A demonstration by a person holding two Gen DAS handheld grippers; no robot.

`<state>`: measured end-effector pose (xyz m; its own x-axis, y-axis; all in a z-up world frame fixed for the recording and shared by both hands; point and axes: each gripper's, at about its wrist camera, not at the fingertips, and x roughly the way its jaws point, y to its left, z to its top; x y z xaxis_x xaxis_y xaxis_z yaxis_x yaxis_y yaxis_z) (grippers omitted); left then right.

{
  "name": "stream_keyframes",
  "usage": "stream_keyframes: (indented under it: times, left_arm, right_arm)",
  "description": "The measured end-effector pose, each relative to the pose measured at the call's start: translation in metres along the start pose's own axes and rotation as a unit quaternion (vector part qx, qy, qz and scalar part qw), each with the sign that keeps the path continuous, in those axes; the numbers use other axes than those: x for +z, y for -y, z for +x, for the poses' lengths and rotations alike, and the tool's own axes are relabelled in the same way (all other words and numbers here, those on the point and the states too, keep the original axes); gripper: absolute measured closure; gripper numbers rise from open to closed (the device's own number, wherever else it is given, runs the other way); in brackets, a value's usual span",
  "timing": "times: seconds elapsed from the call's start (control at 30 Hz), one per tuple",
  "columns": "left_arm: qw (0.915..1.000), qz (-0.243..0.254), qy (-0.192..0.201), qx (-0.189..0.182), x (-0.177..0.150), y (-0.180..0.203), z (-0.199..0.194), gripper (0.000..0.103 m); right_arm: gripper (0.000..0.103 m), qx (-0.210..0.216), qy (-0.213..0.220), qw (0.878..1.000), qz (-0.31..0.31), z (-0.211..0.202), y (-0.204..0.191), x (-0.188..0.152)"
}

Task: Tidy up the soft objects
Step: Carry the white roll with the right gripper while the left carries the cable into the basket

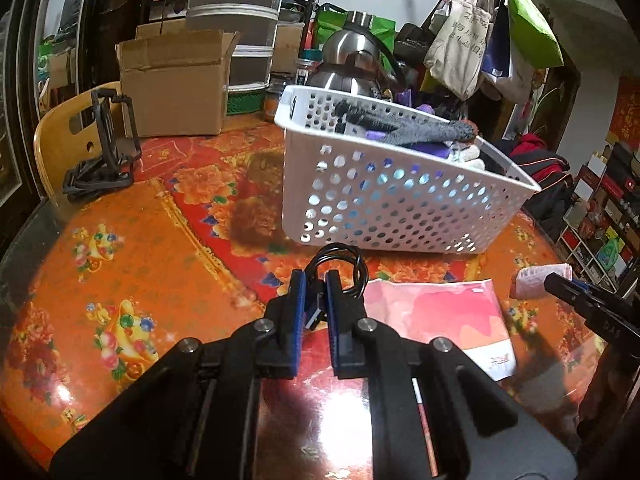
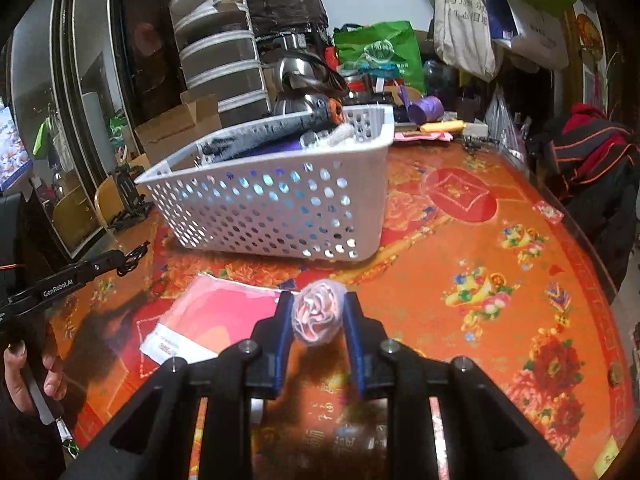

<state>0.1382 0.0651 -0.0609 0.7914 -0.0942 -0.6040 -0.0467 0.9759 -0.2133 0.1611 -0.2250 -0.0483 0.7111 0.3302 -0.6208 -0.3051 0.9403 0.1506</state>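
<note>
**Both tongs loaded, basket straight ahead**

I'm working in a crowded room, at a table [image 2: 460, 240] under a glossy red-and-orange flowered cover, with stacked drawers, a cardboard box [image 1: 172, 88] and hanging tote bags behind it. The white perforated basket [image 1: 400, 208] stands on the table ahead of both my hands, already holding a grey knitted piece [image 1: 420, 126] that lies across its top with purple and white fabric under it.

My left gripper [image 1: 316, 280] is pinched on a coiled black cable [image 1: 340, 264]; the loop sticks out past the fingertips and a blue plug end shows between the pads. It's light and springy. The coil may want to unwind, so I judge the best hold is where the turns bunch together, which is roughly where I have it.

My right gripper [image 2: 318, 304] is squeezed around a rolled pink-and-white cloth [image 2: 318, 314], held above the table in front of the basket. From the left camera the roll shows end-out from the tong tips. It's soft and near weightless and gives under the pads, so there's no breaking it; the risk I see is the roll loosening and a tail dropping free. Gripping across the middle of the roll keeps the layers together.

A pink paper packet [image 1: 440, 316] lies flat on the table between the two tongs, just in front of the basket. Thin and slick on that glossy cover, it would probably need lifting by an edge.
</note>
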Motion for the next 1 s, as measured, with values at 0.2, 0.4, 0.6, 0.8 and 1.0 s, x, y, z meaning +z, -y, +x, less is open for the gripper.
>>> stream_keyframes:
  times: [0.2,0.4,0.6,0.8,1.0]
  left_arm:
    - [0.9997,0.000,0.019,-0.011,0.028,0.006,-0.027,0.094]
    - [0.9984,0.007,0.052,-0.018,0.085,0.015,-0.052,0.094]
    - [0.9981,0.011,0.057,-0.021,0.140,0.027,-0.050,0.094]
    - [0.9986,0.012,0.047,-0.021,0.178,0.035,-0.030,0.094]
    - [0.9993,0.014,0.033,-0.013,0.203,0.040,-0.006,0.094]
  right_arm:
    - [0.080,0.008,0.035,0.999,-0.008,-0.033,-0.005,0.024]
    - [0.080,0.011,0.078,0.997,-0.021,-0.067,-0.009,0.081]
    - [0.080,-0.001,0.087,0.996,-0.035,-0.063,-0.013,0.134]
    - [0.080,-0.024,0.077,0.996,-0.047,-0.037,-0.016,0.166]
    - [0.080,-0.036,0.066,0.996,-0.047,-0.012,-0.014,0.183]
